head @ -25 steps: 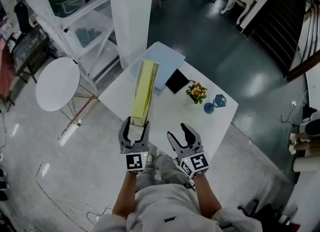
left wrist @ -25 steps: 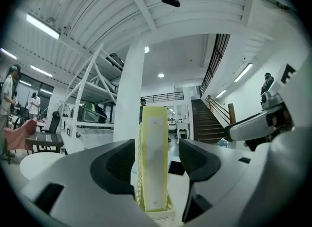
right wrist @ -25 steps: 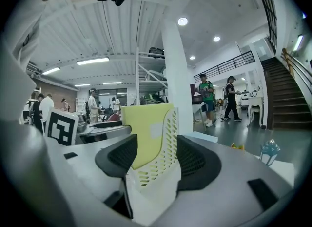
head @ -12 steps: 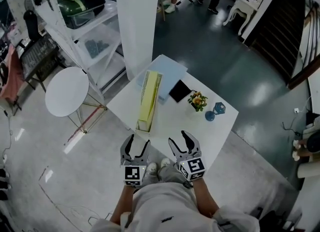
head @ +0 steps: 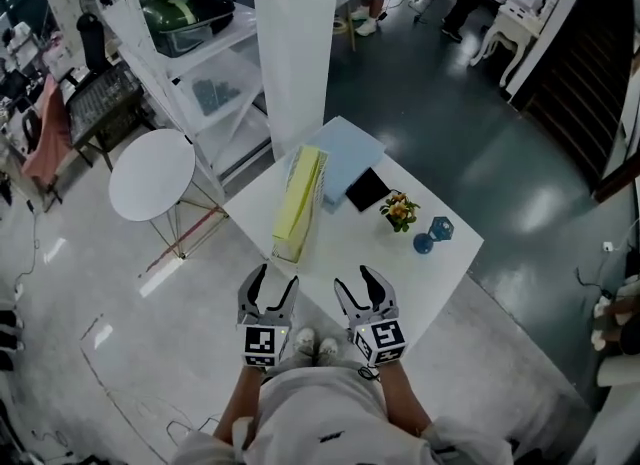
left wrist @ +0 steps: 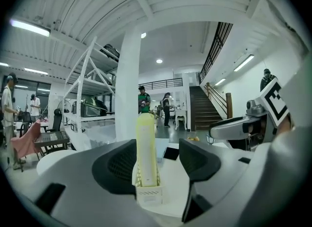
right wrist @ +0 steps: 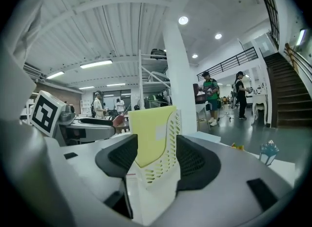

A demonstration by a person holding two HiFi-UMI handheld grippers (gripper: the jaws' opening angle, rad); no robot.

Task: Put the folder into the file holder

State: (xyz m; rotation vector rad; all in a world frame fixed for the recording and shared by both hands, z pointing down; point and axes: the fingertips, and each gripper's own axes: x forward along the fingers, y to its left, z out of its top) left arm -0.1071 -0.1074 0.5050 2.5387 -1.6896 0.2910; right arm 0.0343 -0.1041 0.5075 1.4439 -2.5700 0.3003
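A white perforated file holder point(head: 291, 243) stands on the white table point(head: 350, 253), and a yellow folder point(head: 300, 198) stands upright inside it. My left gripper point(head: 275, 278) hangs open and empty off the table's near edge, just short of the holder's near end. My right gripper point(head: 356, 278) is beside it, also open and empty. In the left gripper view the holder point(left wrist: 147, 194) and folder point(left wrist: 146, 143) show end-on between the jaws, well ahead of them. In the right gripper view the folder point(right wrist: 150, 133) and holder point(right wrist: 165, 172) are seen from the side, apart from the jaws.
On the table lie a pale blue sheet point(head: 345, 148), a black flat pad point(head: 367, 190), a small flower pot point(head: 399, 212) and a blue vase point(head: 432, 235). A white pillar point(head: 295, 43) rises behind the table. A round white side table point(head: 151, 174) and metal shelving stand at the left.
Both grippers have drawn back from the holder toward the person. The left one, earlier at the holder's near end, is now off the table's edge. The folder stays in the holder.
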